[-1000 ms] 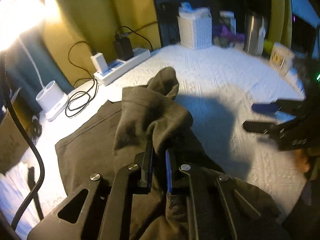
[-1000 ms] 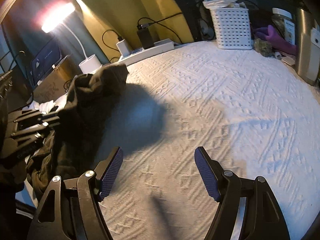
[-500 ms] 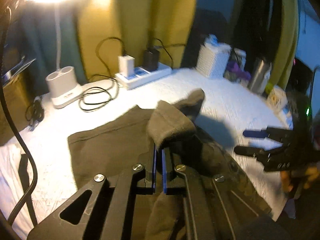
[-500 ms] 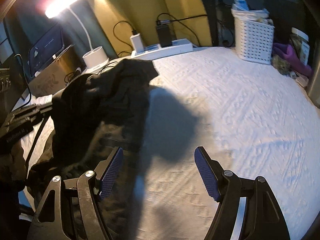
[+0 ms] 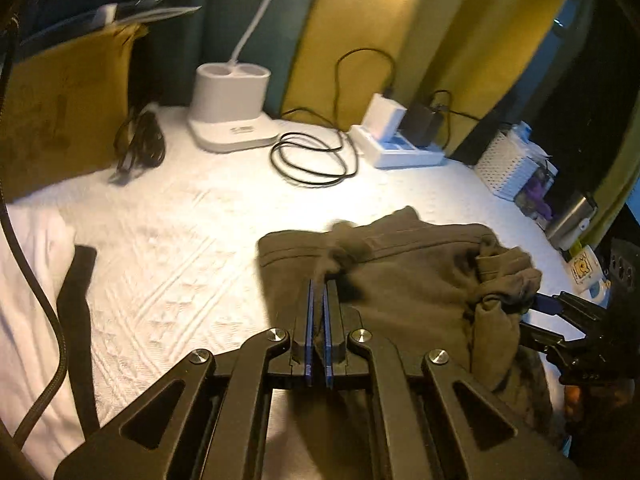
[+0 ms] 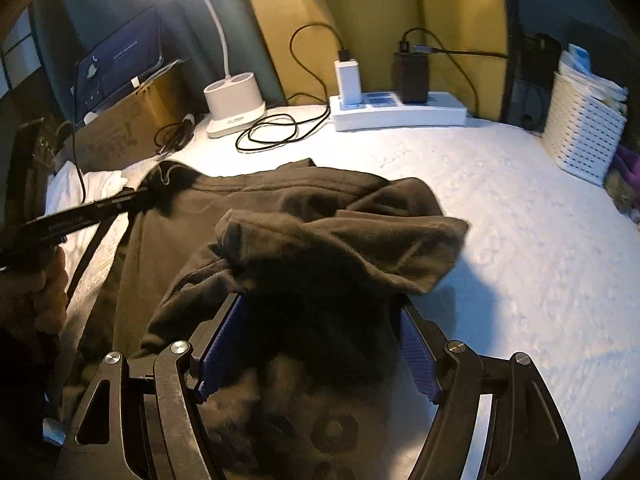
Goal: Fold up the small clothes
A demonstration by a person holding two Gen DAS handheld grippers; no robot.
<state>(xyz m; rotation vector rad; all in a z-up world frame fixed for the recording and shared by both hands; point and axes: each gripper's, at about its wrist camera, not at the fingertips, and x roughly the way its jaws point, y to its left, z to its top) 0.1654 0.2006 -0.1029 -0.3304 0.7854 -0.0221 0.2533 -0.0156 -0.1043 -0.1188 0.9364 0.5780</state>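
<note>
A dark olive garment (image 5: 404,280) lies rumpled on the white textured cover (image 5: 180,248). My left gripper (image 5: 318,284) is shut on a fold at its hemmed upper left corner. In the right wrist view the same garment (image 6: 320,232) is bunched over my right gripper (image 6: 320,320), whose blue pads stand wide apart with a fold of cloth lying between and over them. The right gripper also shows in the left wrist view (image 5: 548,312), at the garment's right edge. The left gripper shows in the right wrist view (image 6: 140,196), pinching the garment's far left corner.
At the back stand a white lamp base (image 6: 234,106), a coiled black cable (image 6: 268,134), a power strip with chargers (image 6: 396,110) and a white perforated basket (image 6: 582,128). A cardboard box (image 5: 60,112) is at the left. White cloth (image 5: 28,280) lies at the left edge.
My left gripper has carried its fold leftward and down, spreading the garment flatter. My right gripper has moved in from bare cover until the cloth's right edge lies between its open pads.
</note>
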